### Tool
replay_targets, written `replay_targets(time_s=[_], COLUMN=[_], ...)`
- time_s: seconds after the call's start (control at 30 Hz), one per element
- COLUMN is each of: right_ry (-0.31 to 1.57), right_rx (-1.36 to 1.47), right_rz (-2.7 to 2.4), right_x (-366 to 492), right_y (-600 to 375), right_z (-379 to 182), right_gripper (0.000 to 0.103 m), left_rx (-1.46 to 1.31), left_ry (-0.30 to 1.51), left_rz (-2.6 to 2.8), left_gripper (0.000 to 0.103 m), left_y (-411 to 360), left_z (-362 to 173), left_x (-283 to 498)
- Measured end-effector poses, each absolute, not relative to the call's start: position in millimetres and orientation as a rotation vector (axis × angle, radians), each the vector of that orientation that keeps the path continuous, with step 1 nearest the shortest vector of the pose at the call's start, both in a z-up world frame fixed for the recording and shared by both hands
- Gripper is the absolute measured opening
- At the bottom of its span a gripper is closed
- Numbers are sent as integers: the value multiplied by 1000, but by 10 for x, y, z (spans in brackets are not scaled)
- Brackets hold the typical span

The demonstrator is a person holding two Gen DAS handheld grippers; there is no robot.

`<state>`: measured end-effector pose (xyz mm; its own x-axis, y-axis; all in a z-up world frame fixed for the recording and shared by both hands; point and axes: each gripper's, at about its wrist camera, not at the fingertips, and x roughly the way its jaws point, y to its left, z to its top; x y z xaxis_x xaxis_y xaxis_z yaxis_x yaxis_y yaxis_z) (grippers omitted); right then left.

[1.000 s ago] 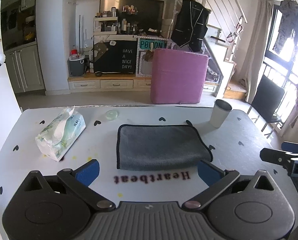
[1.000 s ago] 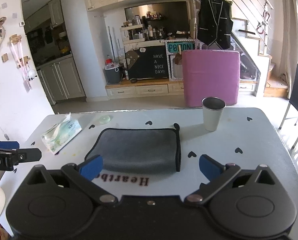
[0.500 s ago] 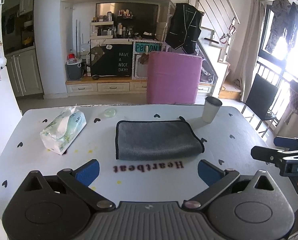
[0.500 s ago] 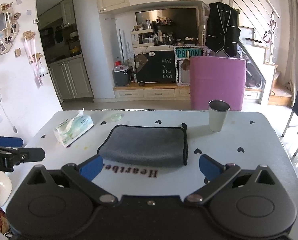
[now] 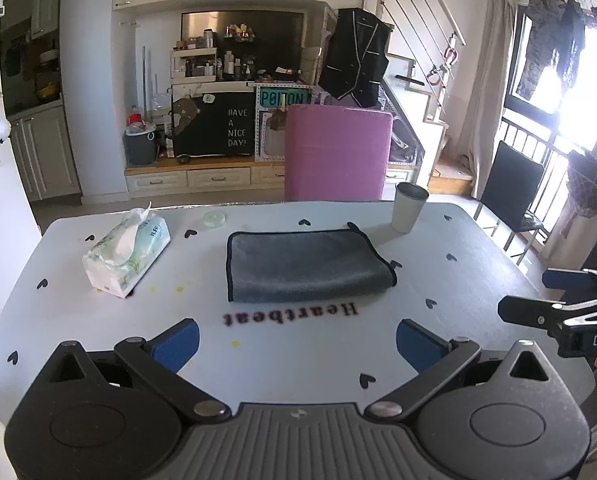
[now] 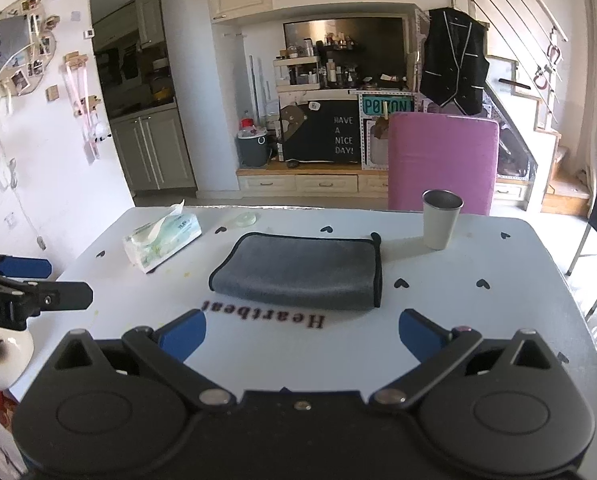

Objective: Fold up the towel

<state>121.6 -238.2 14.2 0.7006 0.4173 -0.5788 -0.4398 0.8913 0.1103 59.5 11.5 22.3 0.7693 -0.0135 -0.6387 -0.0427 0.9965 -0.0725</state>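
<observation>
A grey towel with black trim (image 5: pixel 304 266) lies folded flat in the middle of the white table (image 5: pixel 458 240); it also shows in the right wrist view (image 6: pixel 302 272). My left gripper (image 5: pixel 297 343) is open and empty, held above the near table edge, well short of the towel. My right gripper (image 6: pixel 302 338) is open and empty, likewise back from the towel. The right gripper's fingers (image 5: pixel 538 312) show at the right of the left wrist view. The left gripper's fingers (image 6: pixel 58 296) show at the left of the right wrist view.
A tissue pack (image 5: pixel 126 254) lies left of the towel. A metal-rimmed cup (image 5: pixel 408 207) stands at the far right of the towel. A small clear disc (image 5: pixel 214 218) sits near the far edge. A pink chair (image 5: pixel 338 152) stands behind the table.
Both grippers have pulled back and up from the towel, which now looks smaller and farther away. The towel has not moved. Both grippers stay open.
</observation>
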Motion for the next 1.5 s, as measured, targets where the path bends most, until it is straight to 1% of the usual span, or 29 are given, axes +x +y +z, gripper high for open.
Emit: replay_targets(time_s=[0.9, 1.5], right_ry=[620, 624], right_rx=[-45, -60], right_rz=[499, 502], right_x=[593, 468], right_y=[-2519, -2536], right_z=[-46, -131], right_gripper=[103, 103], left_rx=[-64, -71], left_ry=[698, 708], left_rz=[8, -29], left_gripper=[103, 103], left_y=[8, -63], left_z=[-29, -141], left_x=[87, -88])
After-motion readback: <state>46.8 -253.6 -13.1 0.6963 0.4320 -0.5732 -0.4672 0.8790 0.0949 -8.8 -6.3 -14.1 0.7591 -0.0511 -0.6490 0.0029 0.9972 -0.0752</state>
